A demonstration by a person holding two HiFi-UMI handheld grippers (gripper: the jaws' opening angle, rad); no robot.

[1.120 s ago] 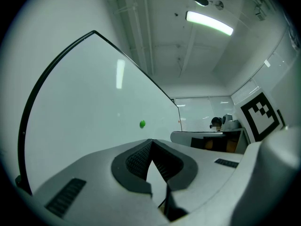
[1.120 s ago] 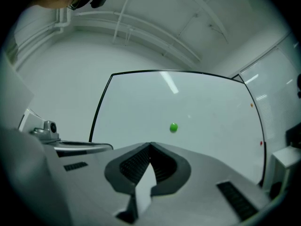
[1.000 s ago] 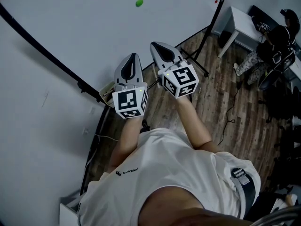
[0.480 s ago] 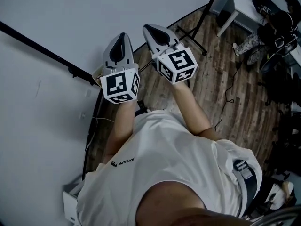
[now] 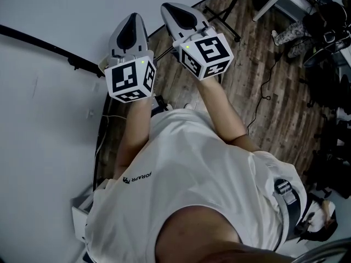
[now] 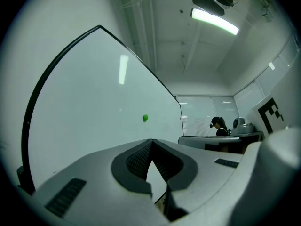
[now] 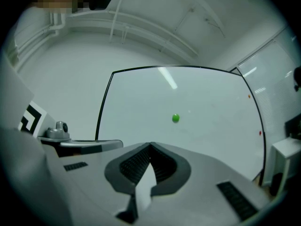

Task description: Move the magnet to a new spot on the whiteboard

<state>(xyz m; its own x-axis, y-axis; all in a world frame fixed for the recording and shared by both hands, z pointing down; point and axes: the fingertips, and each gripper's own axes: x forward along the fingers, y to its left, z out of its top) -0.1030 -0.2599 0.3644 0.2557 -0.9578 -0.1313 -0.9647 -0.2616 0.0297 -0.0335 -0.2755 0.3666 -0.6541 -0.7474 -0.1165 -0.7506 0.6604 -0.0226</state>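
The small round green magnet (image 7: 175, 118) sits on the glossy white whiteboard (image 7: 202, 98), roughly mid-panel and well inside its thin black frame (image 7: 104, 98). Nothing touches it. Both tools are held side by side, short of the whiteboard's lower edge and well apart from the magnet. The left gripper (image 6: 151, 140) has smooth, matte grey shells tapering to a point. Its jaws are pressed tip to tip with nothing caught between them — only a sliver of light shows lower down, where the ribbed black pads (image 6: 136, 160) curve away from each other. The right gripper (image 7: 150, 144) is the same wedge shape, and its jaws are likewise closed and empty. Each tool carries a white marker cube (image 5: 130, 80) printed with black squares. Below the whiteboard runs a floor (image 5: 263, 64) of weathered wood planks.
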